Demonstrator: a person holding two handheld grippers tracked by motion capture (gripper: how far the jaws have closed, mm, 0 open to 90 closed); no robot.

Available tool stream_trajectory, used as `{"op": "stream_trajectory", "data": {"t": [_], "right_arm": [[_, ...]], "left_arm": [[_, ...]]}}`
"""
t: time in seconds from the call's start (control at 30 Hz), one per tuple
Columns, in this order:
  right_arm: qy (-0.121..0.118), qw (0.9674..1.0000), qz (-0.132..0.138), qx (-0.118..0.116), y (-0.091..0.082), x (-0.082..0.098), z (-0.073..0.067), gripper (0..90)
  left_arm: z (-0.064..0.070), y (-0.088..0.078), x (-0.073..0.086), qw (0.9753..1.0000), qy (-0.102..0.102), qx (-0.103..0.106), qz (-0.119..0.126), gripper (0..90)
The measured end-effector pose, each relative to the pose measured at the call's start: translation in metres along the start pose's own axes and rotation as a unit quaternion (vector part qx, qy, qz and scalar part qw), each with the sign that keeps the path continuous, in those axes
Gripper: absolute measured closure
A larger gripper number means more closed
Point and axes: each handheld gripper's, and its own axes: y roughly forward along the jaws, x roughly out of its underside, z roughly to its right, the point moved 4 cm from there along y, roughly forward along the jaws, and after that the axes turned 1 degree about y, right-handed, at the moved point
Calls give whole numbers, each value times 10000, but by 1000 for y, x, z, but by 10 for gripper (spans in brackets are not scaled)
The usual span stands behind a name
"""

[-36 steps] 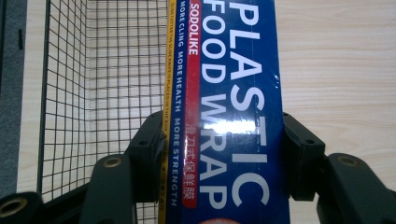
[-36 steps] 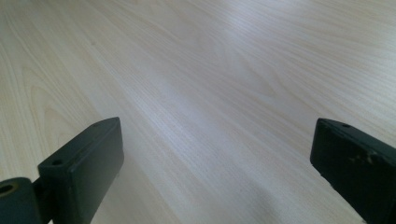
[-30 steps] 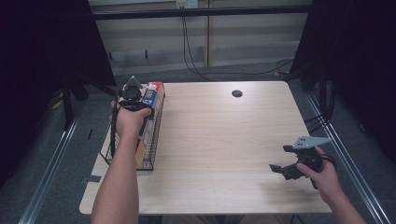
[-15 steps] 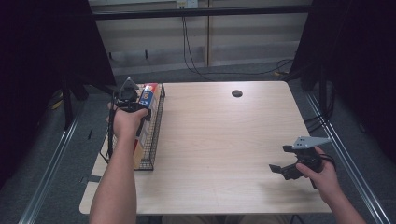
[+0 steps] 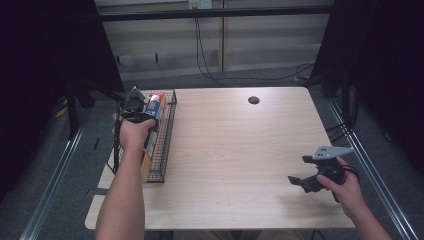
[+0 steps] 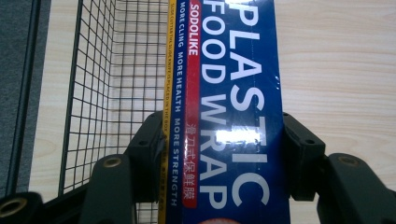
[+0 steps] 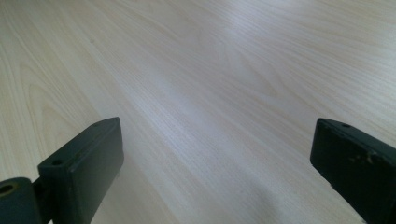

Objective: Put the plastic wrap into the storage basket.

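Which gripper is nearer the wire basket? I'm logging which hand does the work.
Left. The left gripper is over the wire basket at the table's left edge, jaws shut on the plastic wrap box. The right gripper sits open far across the table.

Your left gripper (image 5: 136,107) is clamped on the blue box (image 5: 152,112) above the wire basket (image 5: 167,135) at the table's (image 5: 240,150) left edge. Your right gripper (image 5: 300,181) sits well apart — near the right edge, low over bare wood.

wrap box (image 6: 233,116): glossy film | basket (image 6: 116,70): metal wire | table (image 7: 210,70): smooth wood
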Motion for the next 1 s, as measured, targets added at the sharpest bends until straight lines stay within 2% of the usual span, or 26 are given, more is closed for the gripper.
{"op": "stream_trajectory", "data": {"t": [0.07, 0.1, 0.43, 0.6, 0.73, 0.83, 0.97, 1.0], "right_arm": [[-2, 10000, -5, 2, 1, 0, 0, 28], [10, 10000, -18, -11, 1, 0, 0, 28], [-22, 10000, -30, 7, 2, 1, 0, 28], [-11, 10000, -33, 6, 2, 1, 0, 28], [9, 10000, -45, -9, 2, 1, -1, 28], [32, 10000, -39, 5, 2, 2, 0, 28], [33, 10000, -49, -6, 1, 2, -1, 28], [33, 10000, -49, -6, 1, 2, -1, 28]], "left_arm": [[-1, 2, 0, 9999, -100, 3, 17, 430], [-3, 3, 1, 10000, -37, 4, -7, 430], [-11, 12, 4, 9999, -78, 10, -66, 429], [-11, 17, 4, 9998, -198, 67, -66, 429], [-11, 21, 4, 9999, -129, 41, -82, 428], [-10, 25, 5, 9997, -199, 50, -90, 427], [-10, 27, 4, 9998, -150, 41, -114, 427], [-9, 27, 4, 9997, -207, 50, -114, 427]]}}
